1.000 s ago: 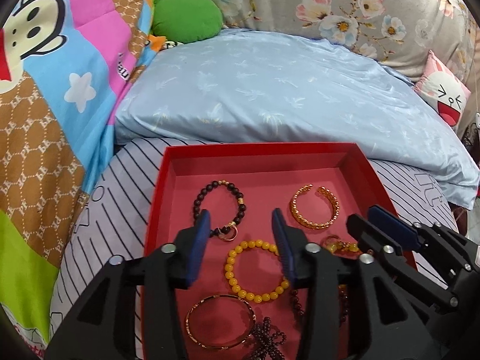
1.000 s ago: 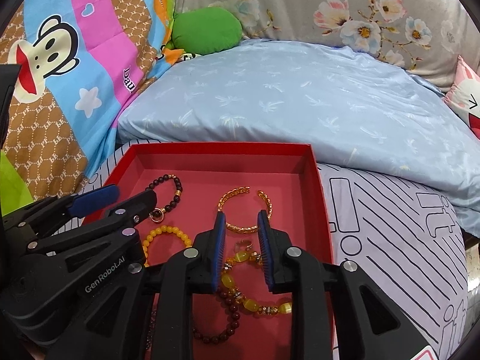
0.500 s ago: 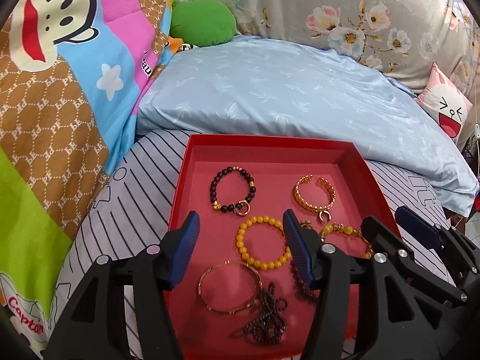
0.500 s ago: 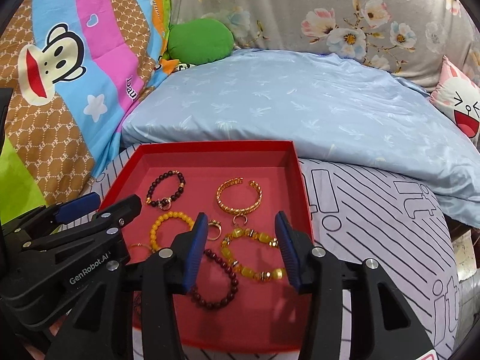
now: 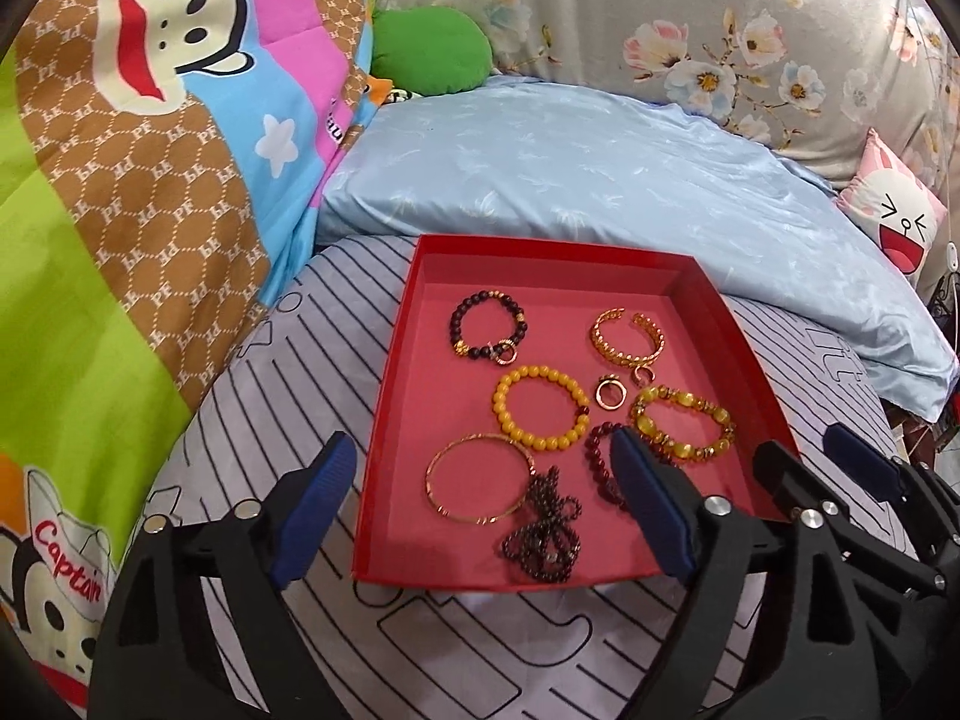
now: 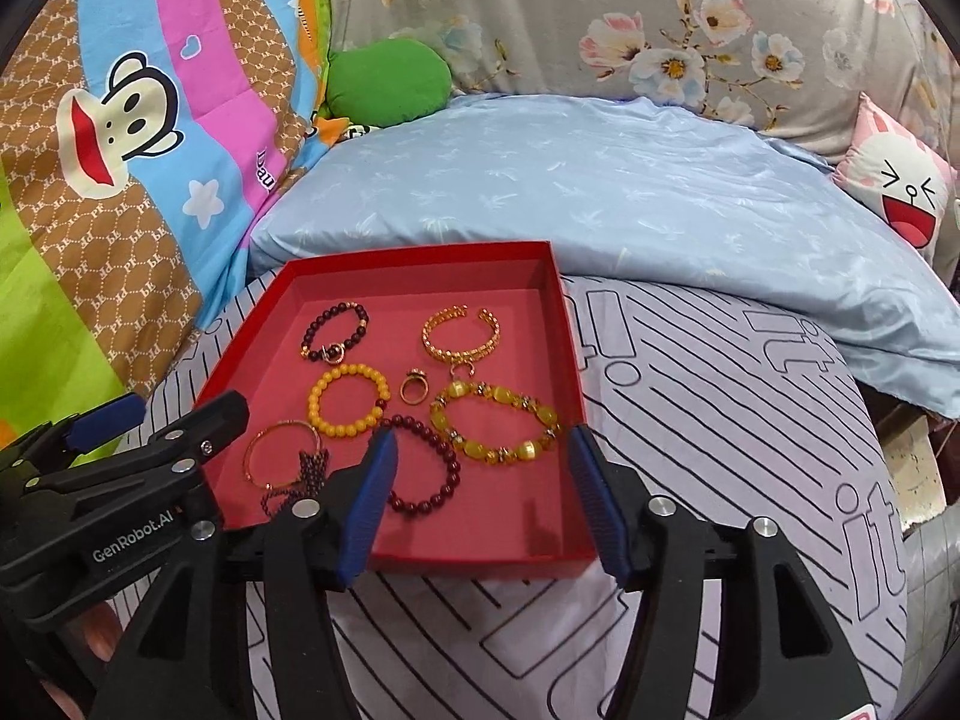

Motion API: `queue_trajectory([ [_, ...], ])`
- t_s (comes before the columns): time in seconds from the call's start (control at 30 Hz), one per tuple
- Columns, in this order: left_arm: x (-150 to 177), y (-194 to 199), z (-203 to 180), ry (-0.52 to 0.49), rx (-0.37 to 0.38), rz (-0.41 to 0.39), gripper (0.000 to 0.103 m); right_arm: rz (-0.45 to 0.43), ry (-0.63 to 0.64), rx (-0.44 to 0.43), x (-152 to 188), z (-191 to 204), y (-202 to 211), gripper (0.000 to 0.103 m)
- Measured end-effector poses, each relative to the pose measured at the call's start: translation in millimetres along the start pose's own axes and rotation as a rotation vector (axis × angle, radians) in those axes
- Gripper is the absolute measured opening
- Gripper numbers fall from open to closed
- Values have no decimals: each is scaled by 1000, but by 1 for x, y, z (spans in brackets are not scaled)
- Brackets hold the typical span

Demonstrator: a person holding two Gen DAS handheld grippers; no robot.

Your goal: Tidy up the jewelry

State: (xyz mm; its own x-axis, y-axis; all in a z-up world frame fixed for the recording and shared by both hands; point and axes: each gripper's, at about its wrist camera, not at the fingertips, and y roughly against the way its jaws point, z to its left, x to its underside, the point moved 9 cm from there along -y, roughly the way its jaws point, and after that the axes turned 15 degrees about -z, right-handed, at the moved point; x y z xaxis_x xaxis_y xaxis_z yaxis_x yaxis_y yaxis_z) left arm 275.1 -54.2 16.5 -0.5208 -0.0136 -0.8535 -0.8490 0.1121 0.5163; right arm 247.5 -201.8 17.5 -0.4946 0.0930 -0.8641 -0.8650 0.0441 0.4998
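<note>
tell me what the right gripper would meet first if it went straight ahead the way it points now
Probably the near wall of the red tray, which lies just ahead between the open right gripper fingers. If it clears that wall, the yellow stone bracelet and dark red bead bracelet come next. Height above the tray is unclear.

Ahead of the jaws lies a pale blue pillow (image 5: pixel 600 180) on a striped sheet (image 6: pixel 720 420). Beyond it sit a green cushion (image 6: pixel 387 81) and floral fabric (image 5: pixel 720 30); a cartoon-monkey quilt (image 5: pixel 150 150) rises left, a pink bunny cushion (image 6: pixel 900 186) far right.
</note>
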Motion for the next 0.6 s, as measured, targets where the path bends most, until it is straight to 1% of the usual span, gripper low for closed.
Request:
queue_trajectory([
  [0.17,10,8,5,20,-11,5,91,1,-2,8,10,-2,12,68],
  [0.4,25,16,9,0,-34,15,92,15,5,24,25,-4,19,78],
  [0.47,29,17,9,-15,-40,18,92,17,7,25,28,-3,21,80],
  [0.6,35,20,13,-5,-44,24,92,10,15,33,30,-2,25,84],
])
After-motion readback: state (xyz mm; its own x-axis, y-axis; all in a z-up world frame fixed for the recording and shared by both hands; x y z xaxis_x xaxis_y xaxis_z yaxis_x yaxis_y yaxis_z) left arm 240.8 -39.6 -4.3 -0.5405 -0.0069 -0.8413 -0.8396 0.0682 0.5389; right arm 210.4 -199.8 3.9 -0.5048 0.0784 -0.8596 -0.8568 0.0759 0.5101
